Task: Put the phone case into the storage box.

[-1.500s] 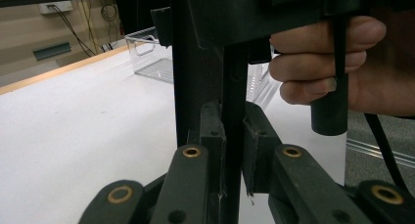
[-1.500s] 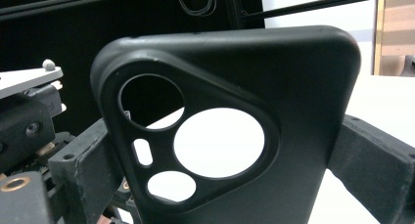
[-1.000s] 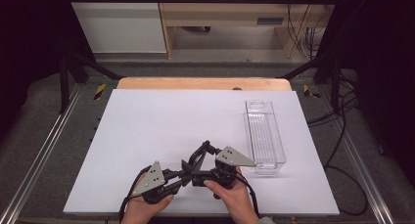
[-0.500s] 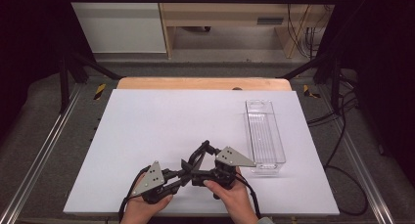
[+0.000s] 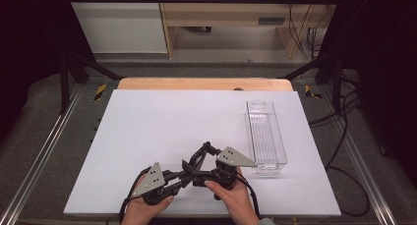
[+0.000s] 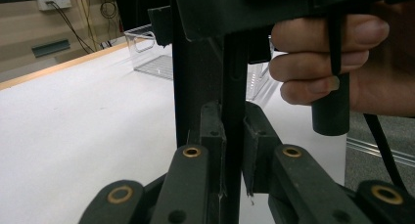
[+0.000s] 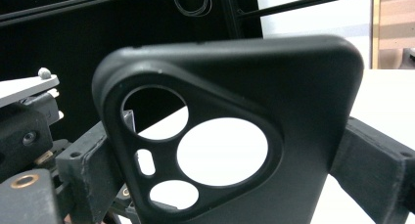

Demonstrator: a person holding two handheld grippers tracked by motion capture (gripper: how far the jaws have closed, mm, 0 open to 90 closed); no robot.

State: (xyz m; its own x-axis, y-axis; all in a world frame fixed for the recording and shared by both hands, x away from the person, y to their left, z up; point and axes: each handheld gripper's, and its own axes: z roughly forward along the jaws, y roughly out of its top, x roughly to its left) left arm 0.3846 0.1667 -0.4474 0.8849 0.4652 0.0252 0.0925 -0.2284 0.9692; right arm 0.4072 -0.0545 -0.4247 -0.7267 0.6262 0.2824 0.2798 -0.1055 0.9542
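A white table (image 5: 147,136) fills the workspace, a clear plastic bin (image 5: 265,136) lying just beyond the right gripper (image 5: 199,154). The left gripper (image 5: 184,176) pinches the edge of a black phone case (image 7: 230,136); the right gripper's jaws flank the case, seemingly gripping it too. This looks like a hand-over. Next, one gripper should let go so the other can carry the case toward the bin.

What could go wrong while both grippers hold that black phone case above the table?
The left gripper pinches only the thin edge of the phone case, so it might slip or twist out. The right gripper also holds it; any pull apart could bend it. The clear bin sits close by and might get bumped.
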